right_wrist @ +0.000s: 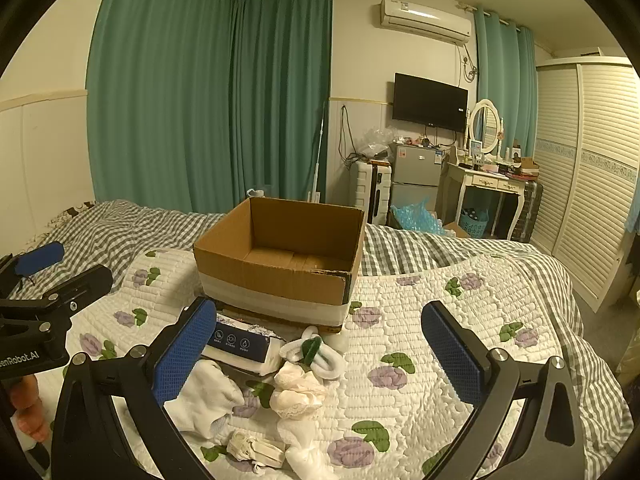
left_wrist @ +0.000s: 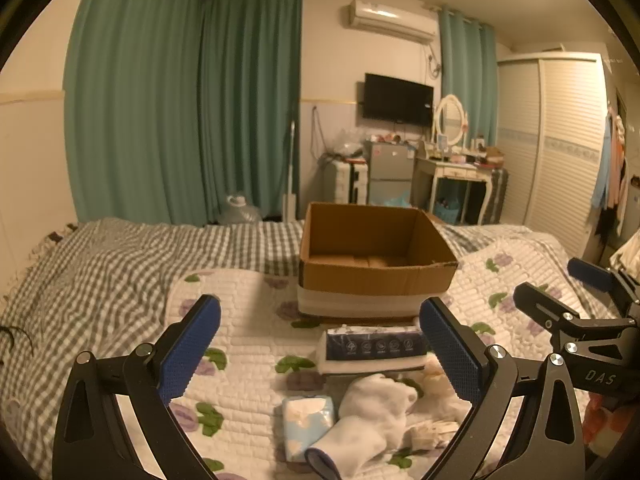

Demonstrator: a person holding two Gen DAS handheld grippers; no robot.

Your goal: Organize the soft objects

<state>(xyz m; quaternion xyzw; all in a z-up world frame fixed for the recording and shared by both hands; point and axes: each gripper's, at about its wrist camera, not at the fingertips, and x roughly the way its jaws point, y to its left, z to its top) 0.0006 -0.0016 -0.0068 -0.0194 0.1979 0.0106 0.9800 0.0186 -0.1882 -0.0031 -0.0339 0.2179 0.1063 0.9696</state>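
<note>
An open, empty cardboard box (left_wrist: 376, 276) (right_wrist: 280, 276) stands on the floral quilt. In front of it lie a blue-and-white tissue pack (left_wrist: 374, 350) (right_wrist: 240, 346), white socks (left_wrist: 372, 412) (right_wrist: 204, 392), a light-blue tissue packet (left_wrist: 308, 426), a cream lace sock (right_wrist: 298, 394) and a rolled white sock pair (right_wrist: 320, 354). My left gripper (left_wrist: 320, 354) is open and empty above the pile. My right gripper (right_wrist: 320, 354) is open and empty above the socks; it also shows at the right of the left wrist view (left_wrist: 556, 292).
A grey checked bedspread (left_wrist: 100, 264) covers the far bed. Beyond it stand green curtains (left_wrist: 180, 100), a suitcase (right_wrist: 370, 190), a small fridge (right_wrist: 414, 176), a dressing table (right_wrist: 486, 182) and a white wardrobe (right_wrist: 588, 172). The quilt (right_wrist: 440, 340) drops off at the right.
</note>
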